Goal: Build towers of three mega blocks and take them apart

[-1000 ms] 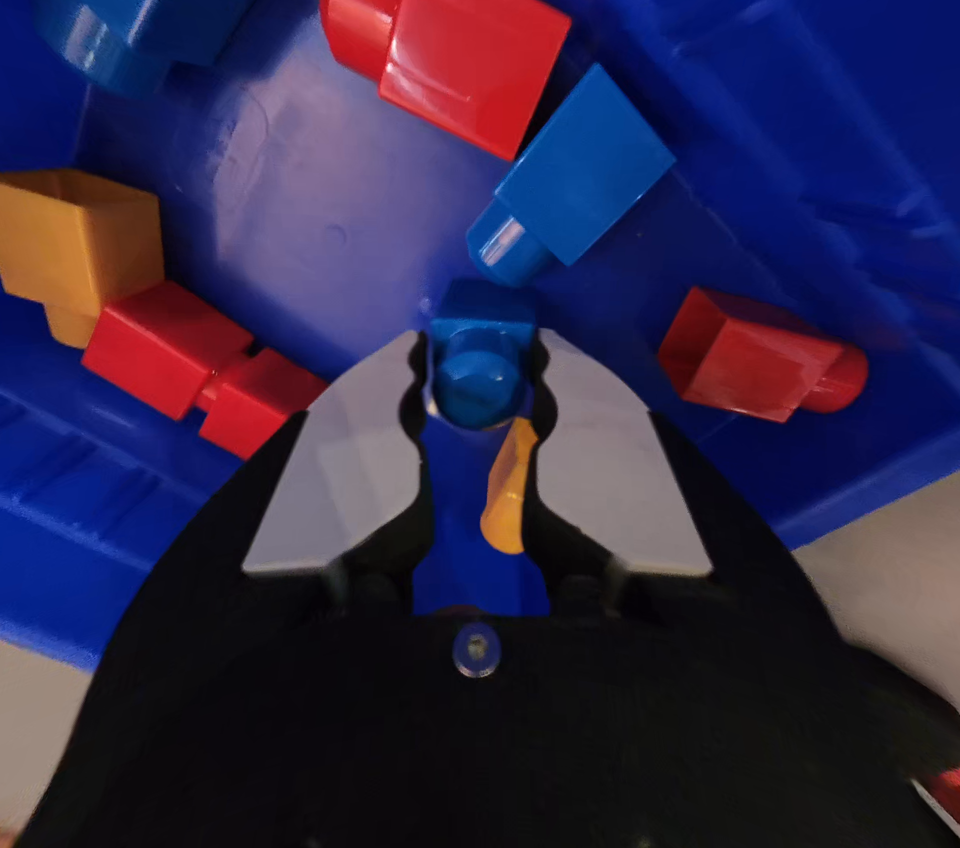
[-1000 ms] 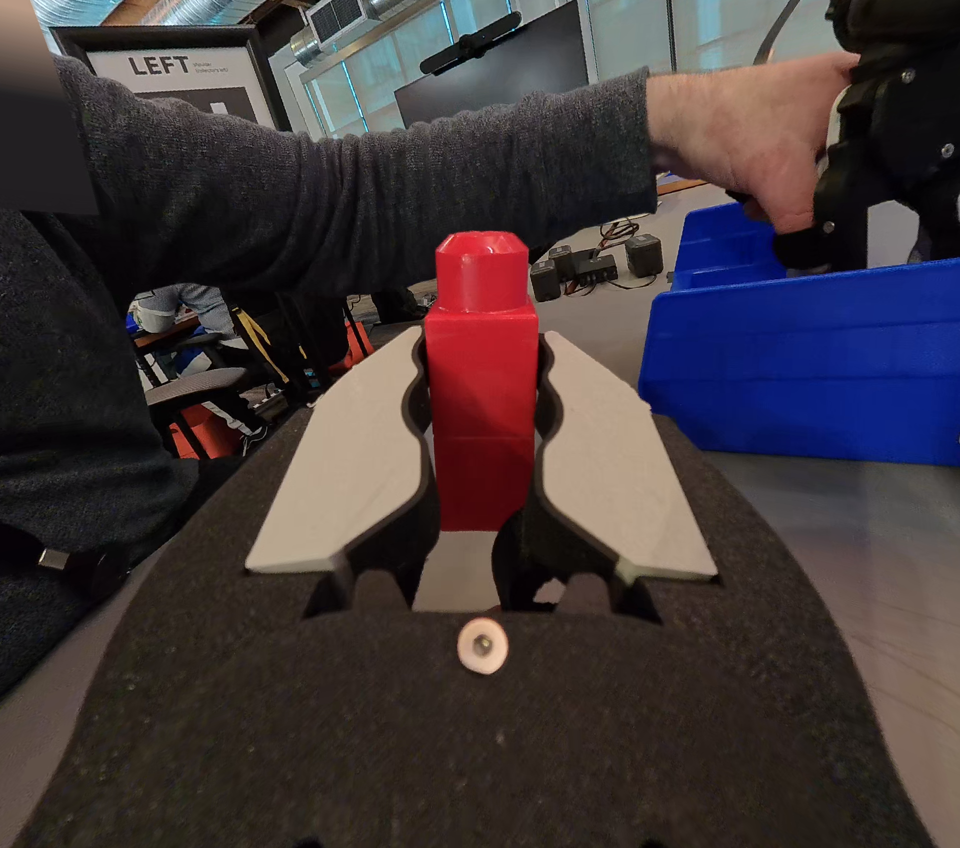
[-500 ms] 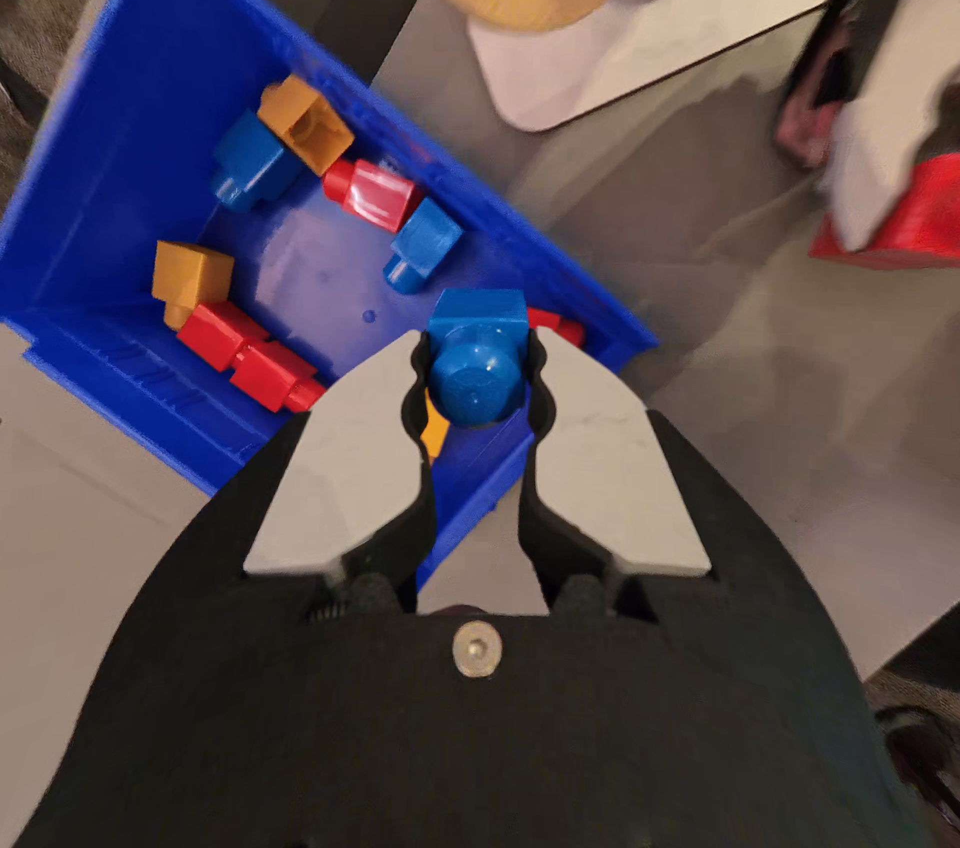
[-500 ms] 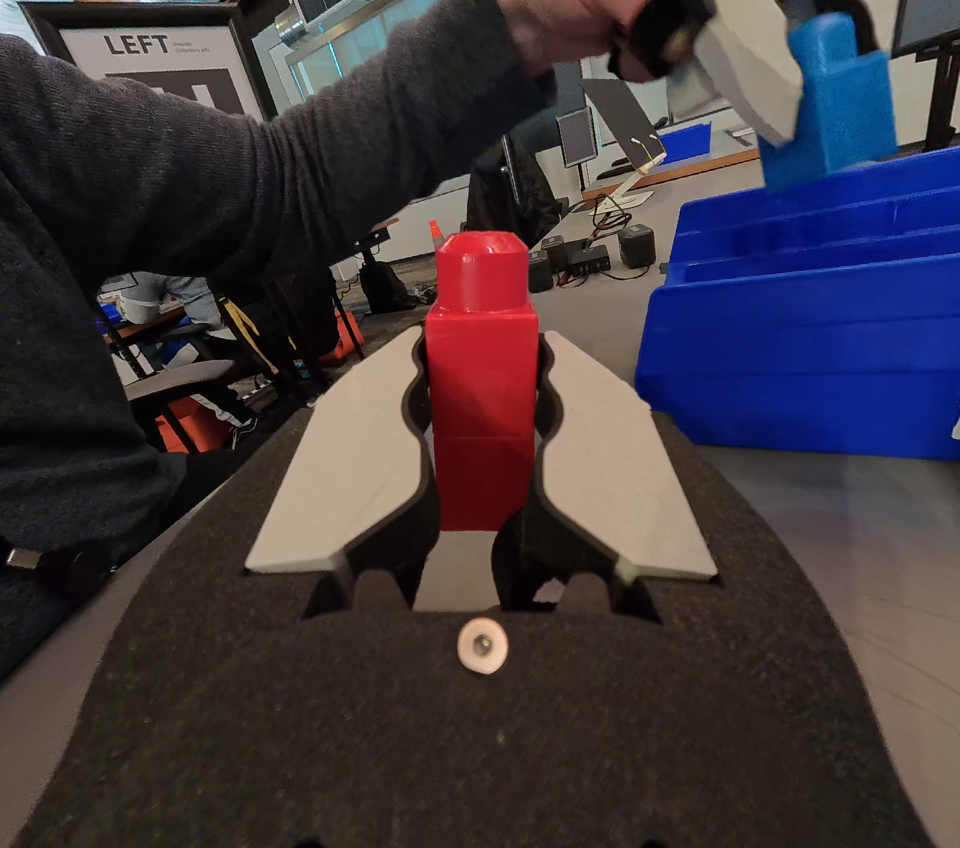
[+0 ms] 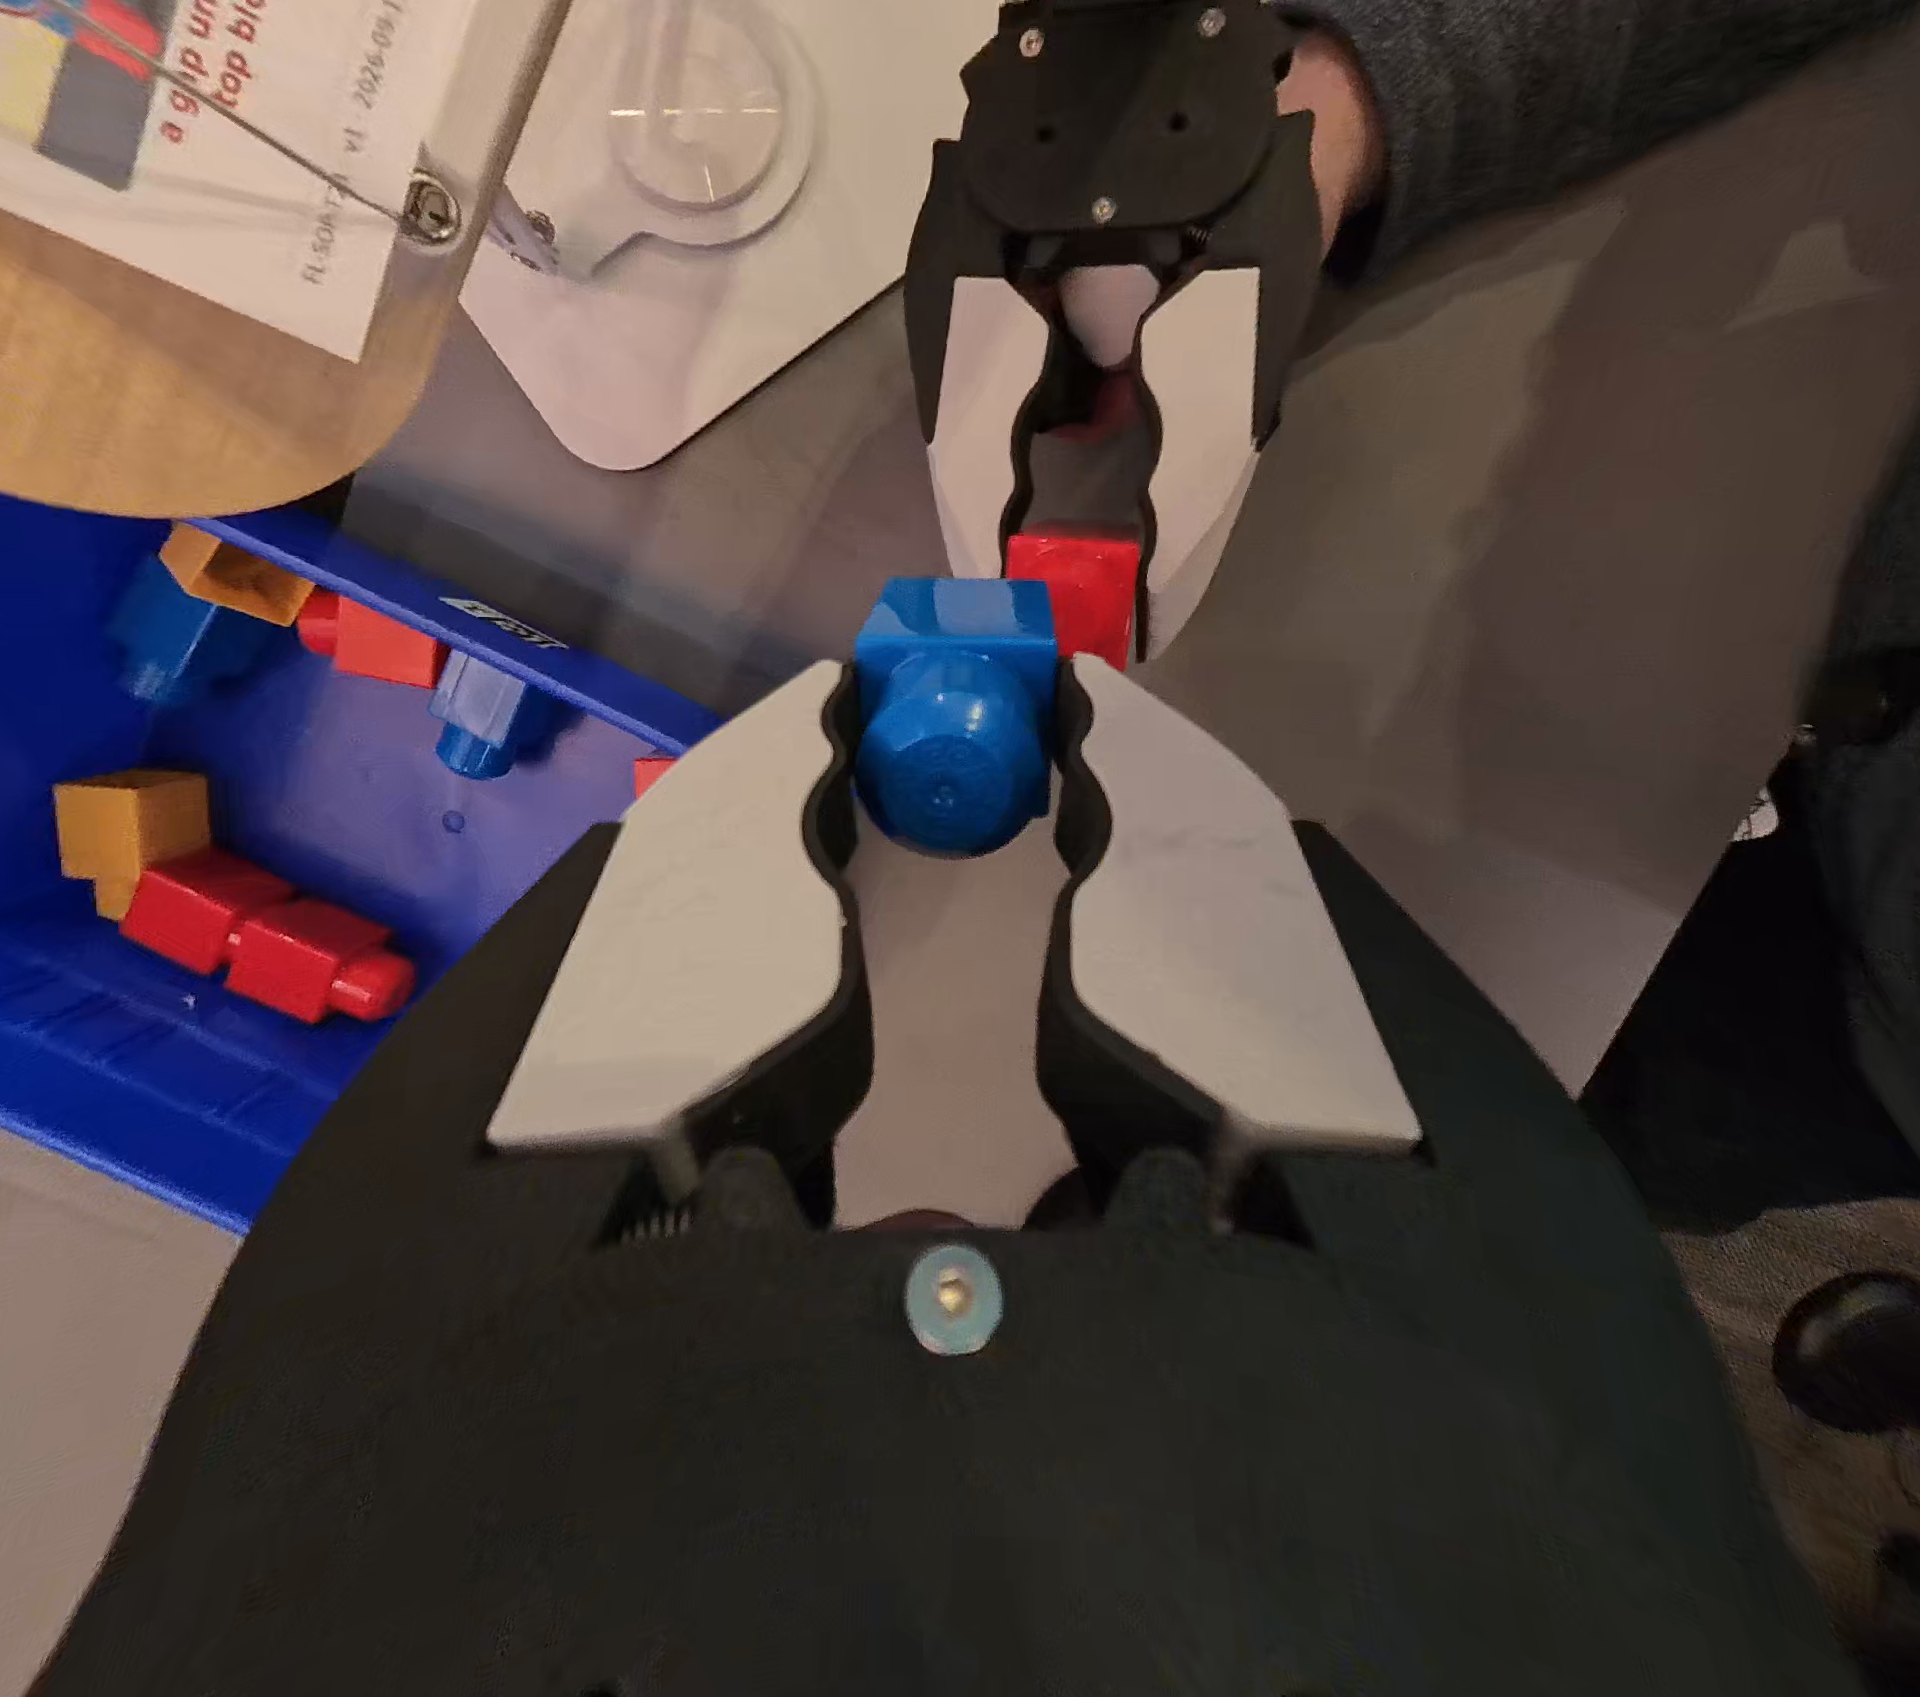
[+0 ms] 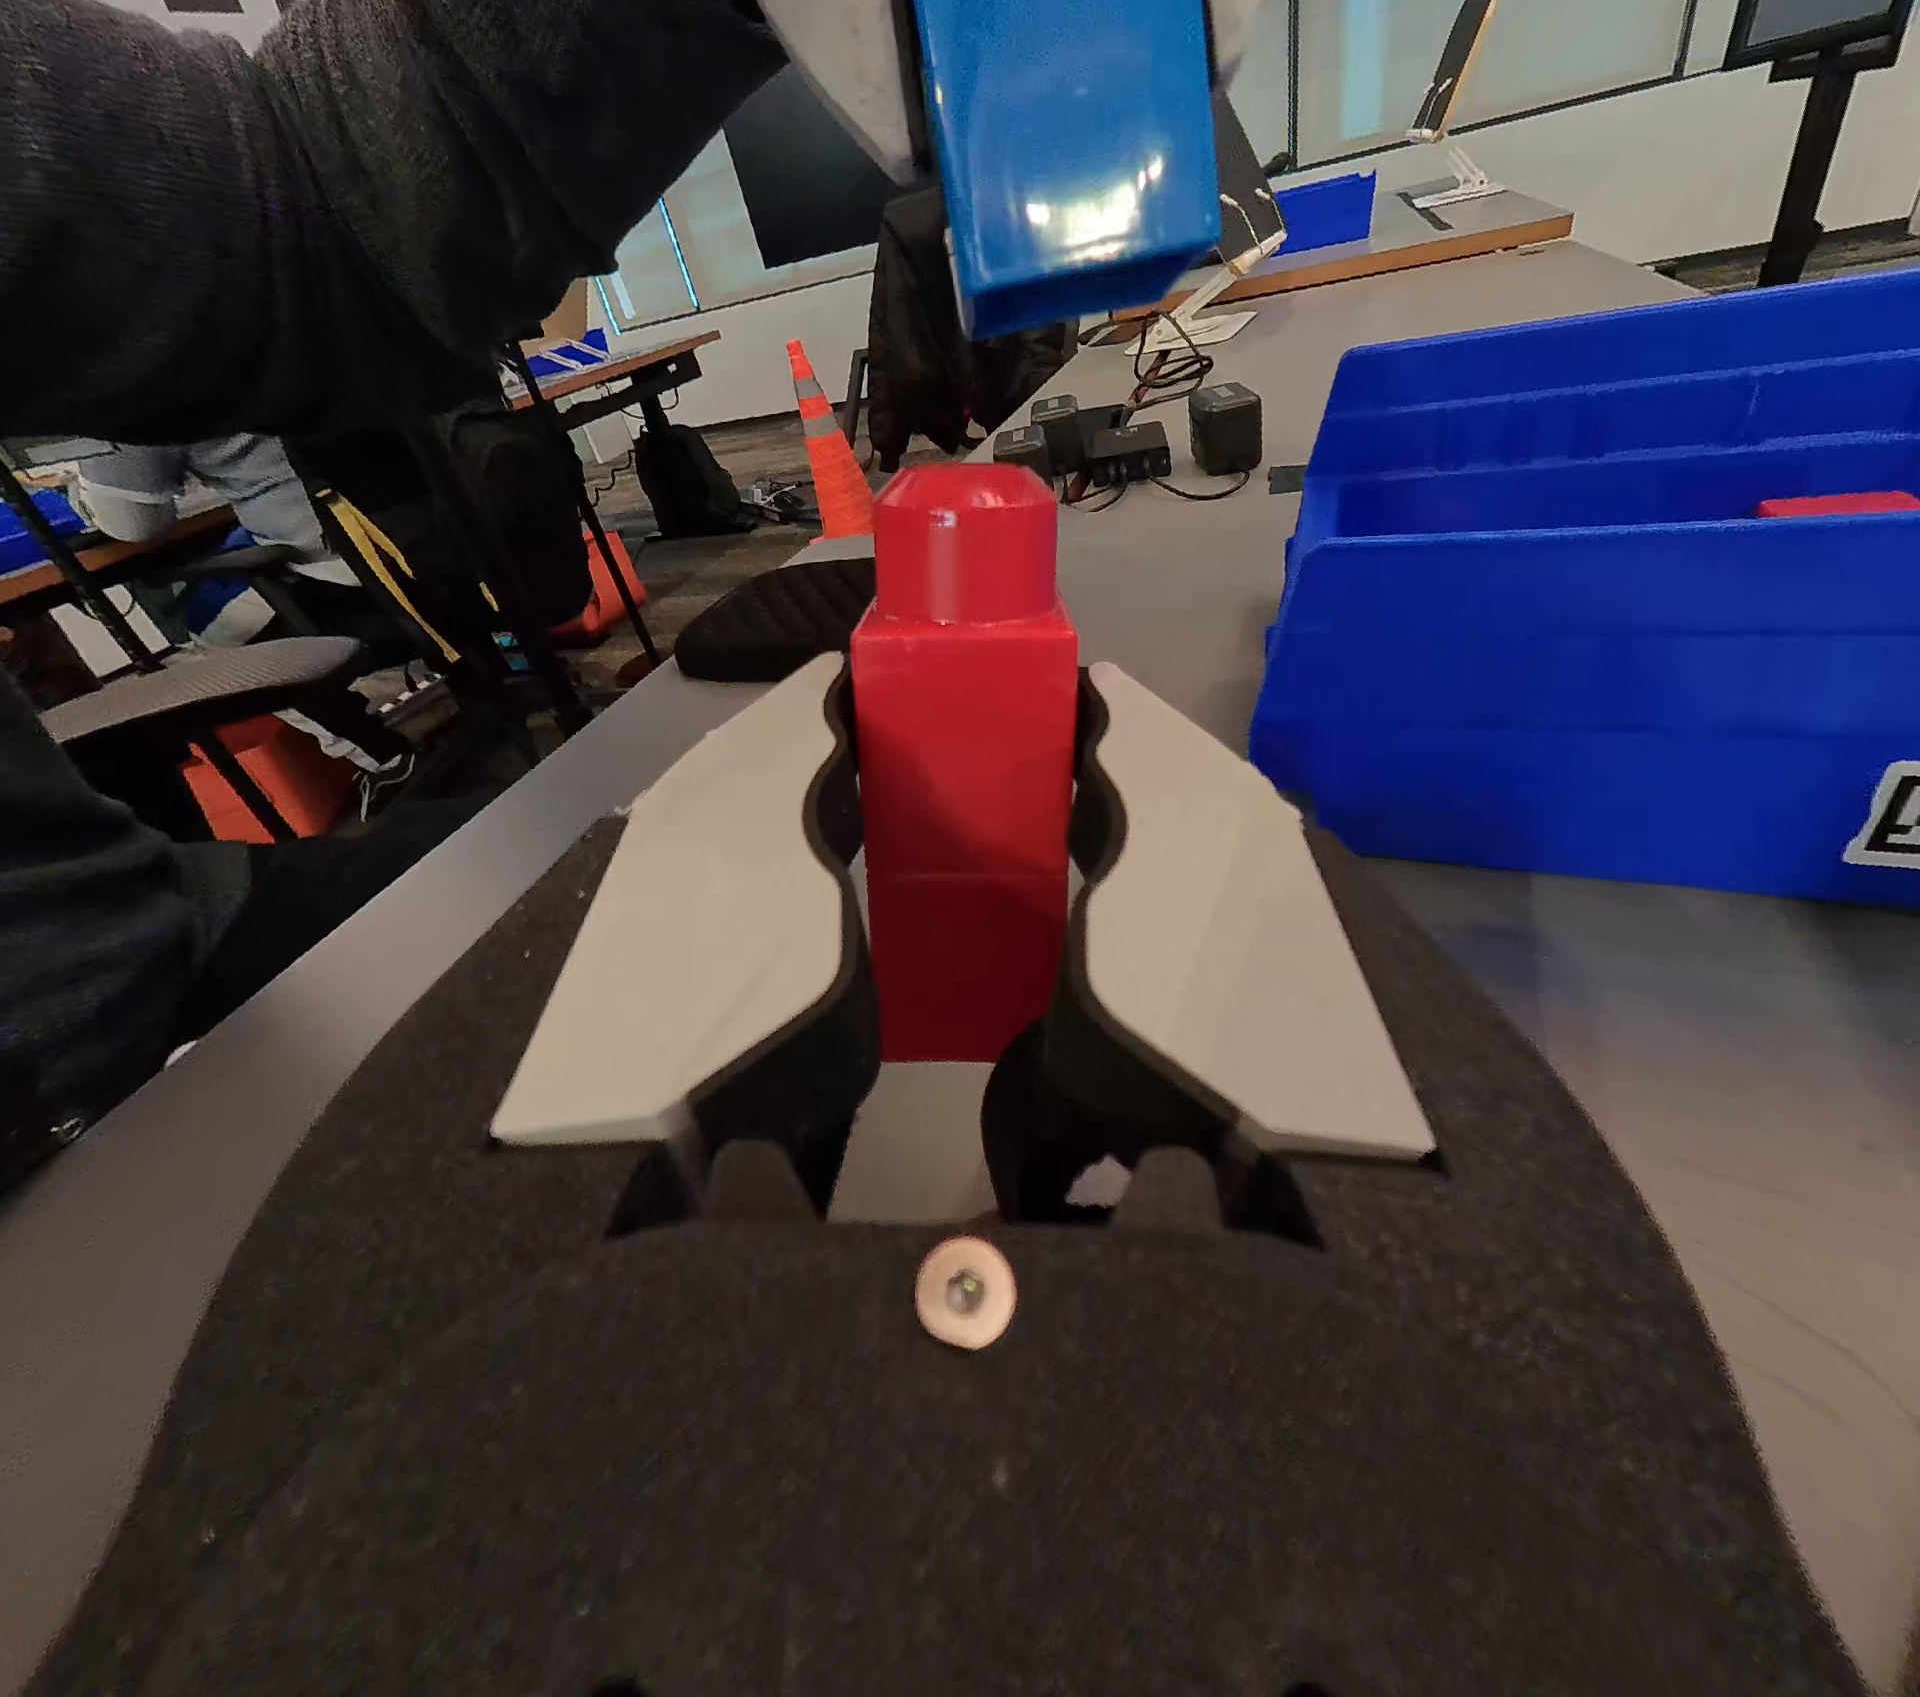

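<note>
My left gripper (image 5: pixel 954 712) is shut on a blue block (image 5: pixel 951 691), stud toward the camera. In the right wrist view the blue block (image 6: pixel 1060 89) hangs open end down, a little above the red stack. My right gripper (image 6: pixel 961 774) is shut on a stack of two red blocks (image 6: pixel 961 816) standing upright on the grey table, stud up. In the left wrist view the right gripper (image 5: pixel 1081 567) holds the red stack (image 5: pixel 1081 587) just beyond the blue block.
A blue bin (image 5: pixel 312 1003) at the left holds several red, blue and orange blocks. It shows at the right in the right wrist view (image 6: pixel 1610 691). A white stand with a printed card (image 5: pixel 260 37) is behind it. A person's sleeve (image 6: pixel 312 141) reaches across.
My left gripper has lifted the blue block out of the bin and carried it over to just above the red stack. My right gripper and the red stack have stayed still.
</note>
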`<state>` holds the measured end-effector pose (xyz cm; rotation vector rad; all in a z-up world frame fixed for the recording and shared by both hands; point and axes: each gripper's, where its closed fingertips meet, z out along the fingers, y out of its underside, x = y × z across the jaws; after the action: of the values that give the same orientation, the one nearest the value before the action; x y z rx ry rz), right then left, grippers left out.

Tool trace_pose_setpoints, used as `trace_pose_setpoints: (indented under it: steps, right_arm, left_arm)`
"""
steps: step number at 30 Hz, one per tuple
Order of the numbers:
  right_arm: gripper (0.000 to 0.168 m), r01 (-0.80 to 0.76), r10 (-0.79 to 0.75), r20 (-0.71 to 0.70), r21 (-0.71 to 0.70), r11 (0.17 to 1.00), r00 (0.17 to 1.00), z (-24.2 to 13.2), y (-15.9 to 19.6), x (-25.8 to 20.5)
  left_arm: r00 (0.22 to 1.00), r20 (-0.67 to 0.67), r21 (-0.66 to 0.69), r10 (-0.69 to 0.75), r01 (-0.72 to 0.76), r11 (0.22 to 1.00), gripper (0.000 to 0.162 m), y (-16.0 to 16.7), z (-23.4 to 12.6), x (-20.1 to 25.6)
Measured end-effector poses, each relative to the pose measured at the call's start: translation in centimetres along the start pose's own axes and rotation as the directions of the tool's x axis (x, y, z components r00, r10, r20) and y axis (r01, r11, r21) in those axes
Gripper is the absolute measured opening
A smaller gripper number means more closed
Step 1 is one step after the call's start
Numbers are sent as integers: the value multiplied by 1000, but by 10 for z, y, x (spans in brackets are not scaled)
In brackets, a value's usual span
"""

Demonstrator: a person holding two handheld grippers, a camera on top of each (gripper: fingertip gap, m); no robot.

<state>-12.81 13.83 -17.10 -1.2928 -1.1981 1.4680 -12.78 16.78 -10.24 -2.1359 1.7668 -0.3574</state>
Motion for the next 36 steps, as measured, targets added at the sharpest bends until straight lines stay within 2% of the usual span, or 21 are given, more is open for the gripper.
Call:
trace_pose_setpoints:
  steps: [15,36]
  right_arm:
    - [37,36,-36,-23,-27,999,999,3,3,0]
    - [36,30,-30,-3,-36,999,1000,1,5,-2]
  left_arm:
    - [990,-141,-59,-17,9,998,35,6,28,23]
    - [987,-159,-12,36,-38,999,35,16,38,26]
